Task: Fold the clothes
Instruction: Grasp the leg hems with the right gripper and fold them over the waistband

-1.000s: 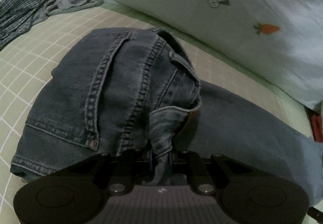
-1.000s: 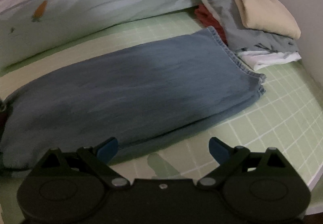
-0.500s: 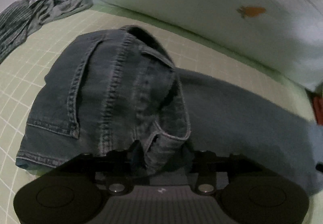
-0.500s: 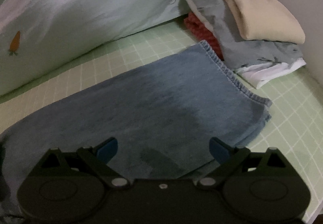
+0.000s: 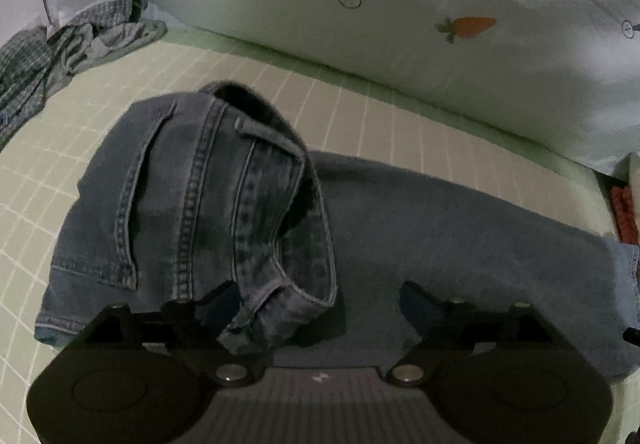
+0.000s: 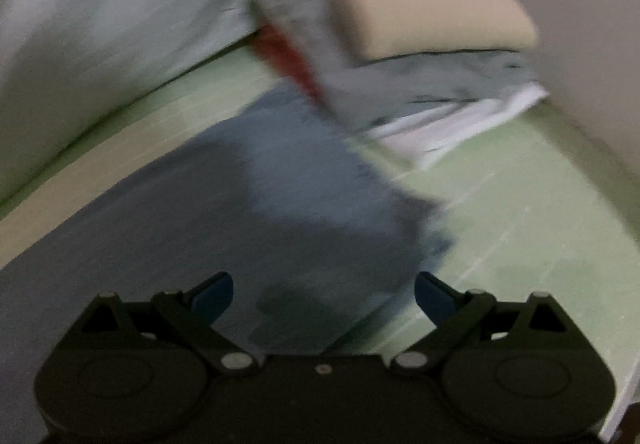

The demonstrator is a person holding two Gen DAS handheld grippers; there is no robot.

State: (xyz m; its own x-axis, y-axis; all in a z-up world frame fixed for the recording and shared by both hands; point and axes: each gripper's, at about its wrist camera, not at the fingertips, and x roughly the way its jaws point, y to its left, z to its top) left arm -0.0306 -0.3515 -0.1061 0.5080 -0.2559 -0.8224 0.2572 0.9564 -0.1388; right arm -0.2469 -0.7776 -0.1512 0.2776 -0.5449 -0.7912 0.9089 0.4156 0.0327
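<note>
Your left tongs (image 5: pixel 316 304) stand released, fingers spread wide over the jeans (image 5: pixel 192 212), gripping nothing. The waist end of the jeans is folded over onto the legs and forms a raised hump just ahead of and left of the tongs; its lower corner, the waistband edge, droops beside the left fingertip (image 5: pixel 218 304), and contact there cannot be judged. The right fingertip sits over the flat leg portion. The jeans lie on the bed (image 5: pixel 360 116), on a green checked sheet, with a pale quilt (image 5: pixel 400 24) behind them and a loose heap of checked clothes (image 5: pixel 60 48) at the far left, well apart. Your right tongs (image 6: pixel 324 294) are likewise released and empty, held above the leg end of the jeans (image 6: pixel 280 196); this view is blurred. The hem lies ahead and to the right of those tongs, near a stack of folded clothes (image 6: pixel 420 24) against the wall. Whether hem and stack touch cannot be told.
</note>
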